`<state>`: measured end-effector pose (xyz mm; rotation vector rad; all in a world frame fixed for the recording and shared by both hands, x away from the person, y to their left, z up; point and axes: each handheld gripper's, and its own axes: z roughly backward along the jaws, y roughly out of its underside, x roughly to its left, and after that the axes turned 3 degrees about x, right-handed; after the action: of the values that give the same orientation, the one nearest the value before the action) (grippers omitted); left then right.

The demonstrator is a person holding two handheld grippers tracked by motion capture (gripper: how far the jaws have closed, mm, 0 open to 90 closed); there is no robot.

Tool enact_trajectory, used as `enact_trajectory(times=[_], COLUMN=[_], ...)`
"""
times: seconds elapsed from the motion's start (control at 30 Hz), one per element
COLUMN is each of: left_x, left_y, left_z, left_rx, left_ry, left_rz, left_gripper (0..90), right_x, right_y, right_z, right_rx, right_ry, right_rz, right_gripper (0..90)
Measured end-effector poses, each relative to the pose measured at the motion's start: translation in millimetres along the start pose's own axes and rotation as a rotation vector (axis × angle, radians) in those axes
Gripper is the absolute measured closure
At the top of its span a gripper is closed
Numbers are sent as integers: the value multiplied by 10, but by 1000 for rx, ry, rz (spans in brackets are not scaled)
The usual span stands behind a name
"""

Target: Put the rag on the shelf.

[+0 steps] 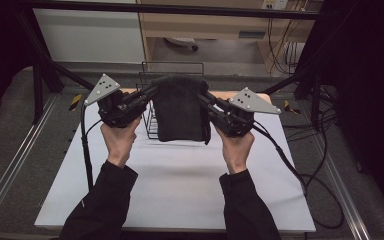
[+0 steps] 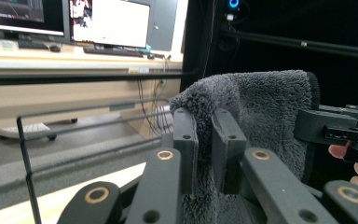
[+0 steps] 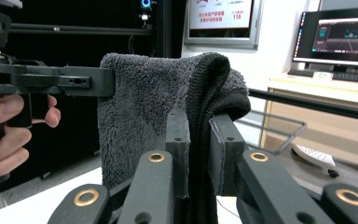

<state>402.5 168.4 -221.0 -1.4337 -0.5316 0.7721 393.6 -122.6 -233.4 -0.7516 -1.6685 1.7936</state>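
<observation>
White bench, wire rack at rear — dark grey towel held aloft.
Left gripper and right gripper fingers clenched on its top corners; lift done, likely draping over the rack still pending.

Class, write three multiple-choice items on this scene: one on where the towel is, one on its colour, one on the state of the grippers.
1. Where is the towel?
A. flat on the table
B. held up in front of the wire rack
C. on the floor

2. Its colour?
A. white
B. dark grey
C. red

3. The left gripper and right gripper are:
A. both open
B. one open
C. both shut on the towel

Answers: 1 B, it hangs between the grippers above the table; 2 B, grey pile shows; 3 C, fabric is pinched between each pair of jaws.
</observation>
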Motion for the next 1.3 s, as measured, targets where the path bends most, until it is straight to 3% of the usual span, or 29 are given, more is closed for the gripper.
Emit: enact_trajectory(times=[0.73,1.3], left_x=[81,210], left_y=[-481,-775], left_z=[66,-78], left_rx=[-111,-162], left_ry=[-31,-49], left_rz=[-24,-19], left_gripper=[812,813], right_x=[20,-114], right_y=[-468,-786], right_z=[-217,-408], right_rx=[-94,-133], right_ry=[15,34], right_rz=[4,27], right_gripper=[800,801])
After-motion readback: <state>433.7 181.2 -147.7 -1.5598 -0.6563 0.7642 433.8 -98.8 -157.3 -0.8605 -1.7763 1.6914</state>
